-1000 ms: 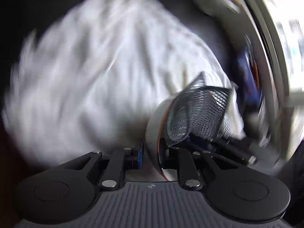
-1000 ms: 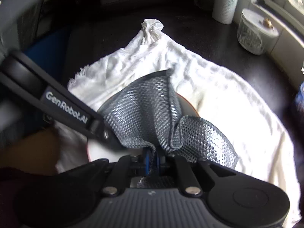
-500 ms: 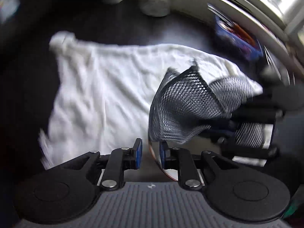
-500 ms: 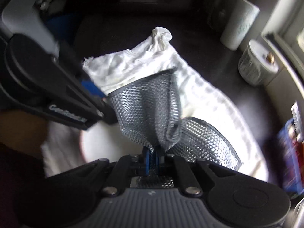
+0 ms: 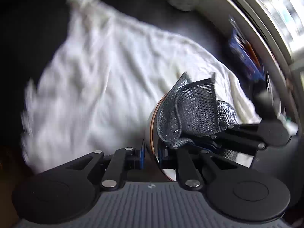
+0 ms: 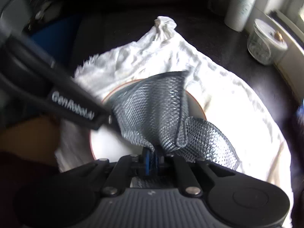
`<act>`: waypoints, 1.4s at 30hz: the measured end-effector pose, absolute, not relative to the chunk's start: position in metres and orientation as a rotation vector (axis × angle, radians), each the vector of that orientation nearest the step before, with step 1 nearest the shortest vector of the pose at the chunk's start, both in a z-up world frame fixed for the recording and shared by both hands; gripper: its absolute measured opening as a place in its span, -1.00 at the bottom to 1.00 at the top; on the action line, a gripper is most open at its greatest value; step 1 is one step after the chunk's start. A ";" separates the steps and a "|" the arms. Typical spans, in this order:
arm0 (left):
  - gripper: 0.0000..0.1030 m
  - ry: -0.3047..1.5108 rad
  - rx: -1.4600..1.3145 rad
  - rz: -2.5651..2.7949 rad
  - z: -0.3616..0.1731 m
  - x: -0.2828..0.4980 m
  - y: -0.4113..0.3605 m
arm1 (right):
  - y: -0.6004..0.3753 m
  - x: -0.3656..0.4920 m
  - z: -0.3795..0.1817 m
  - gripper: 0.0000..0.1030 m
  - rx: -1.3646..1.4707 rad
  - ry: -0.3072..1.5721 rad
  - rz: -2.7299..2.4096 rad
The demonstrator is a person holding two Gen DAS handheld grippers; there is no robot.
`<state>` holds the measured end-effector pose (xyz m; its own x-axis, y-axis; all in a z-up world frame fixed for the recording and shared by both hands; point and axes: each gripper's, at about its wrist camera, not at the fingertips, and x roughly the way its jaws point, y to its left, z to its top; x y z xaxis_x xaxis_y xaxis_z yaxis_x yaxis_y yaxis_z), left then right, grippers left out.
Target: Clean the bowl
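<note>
Dark counter (image 6: 237, 43), one white towel (image 6: 218, 102) spread as padding. Left gripper (image 5: 151, 153) clamps the rim of the one bowl (image 6: 106, 144), tilted at lower centre, likely to steady it. Right gripper (image 6: 151, 156) pinches the one mesh scrubber (image 6: 152, 110), draped into the bowl for wiping. Upper right: one paper roll (image 6: 240, 5), one jar (image 6: 266, 43).
</note>
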<state>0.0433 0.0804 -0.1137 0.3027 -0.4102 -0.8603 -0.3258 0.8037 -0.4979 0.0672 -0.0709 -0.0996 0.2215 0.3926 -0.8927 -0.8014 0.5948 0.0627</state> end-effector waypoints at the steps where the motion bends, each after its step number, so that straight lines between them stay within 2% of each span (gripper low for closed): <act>1: -0.74 1.299 -0.800 -0.032 -0.120 0.038 0.088 | -0.071 0.067 -0.099 -0.86 -0.447 1.062 0.862; 3: -0.73 1.306 -1.021 0.027 -0.133 0.026 0.103 | -0.075 0.069 -0.097 -0.81 -0.362 1.099 0.873; 6: -0.73 1.306 -1.112 0.068 -0.139 0.017 0.105 | -0.077 0.067 -0.094 -0.80 -0.304 1.114 0.893; 9: -0.74 1.299 -1.035 0.029 -0.135 0.020 0.102 | -0.072 0.060 -0.094 -0.81 -0.357 1.085 0.912; 13: -0.73 1.244 -0.707 -0.044 -0.113 0.035 0.084 | -0.064 0.053 -0.099 -0.90 -0.530 0.999 0.920; 16: -0.66 1.263 -0.717 -0.057 -0.113 0.044 0.085 | -0.065 0.061 -0.098 -0.88 -0.559 0.973 0.924; 20: -0.67 1.288 -0.732 -0.074 -0.112 0.055 0.087 | -0.065 0.077 -0.097 -0.91 -0.665 0.897 0.879; 23: -0.66 1.304 -0.722 -0.088 -0.110 0.064 0.088 | -0.071 0.092 -0.101 -0.91 -0.649 0.941 0.938; 26: -0.65 1.241 -0.257 -0.162 -0.085 0.084 0.060 | -0.079 0.102 -0.095 -0.91 -0.557 0.998 0.975; 28: -0.66 1.227 -0.089 -0.234 -0.079 0.092 0.047 | -0.081 0.108 -0.093 -0.91 -0.544 1.016 0.965; 32: -0.68 1.204 0.073 -0.302 -0.080 0.094 0.037 | -0.083 0.112 -0.092 -0.93 -0.550 1.037 0.954; 33: -0.72 1.206 0.062 -0.302 -0.083 0.093 0.038 | -0.081 0.108 -0.093 -0.93 -0.556 1.038 0.952; 42: -0.72 1.322 -0.794 -0.048 -0.124 0.061 0.086 | -0.075 0.100 -0.102 -0.92 -0.418 1.099 0.892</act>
<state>0.0611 0.0860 -0.1243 0.2858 -0.4599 -0.8408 -0.3972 0.7416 -0.5406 0.0997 -0.0752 -0.1022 0.1677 0.4107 -0.8962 -0.7927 0.5966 0.1251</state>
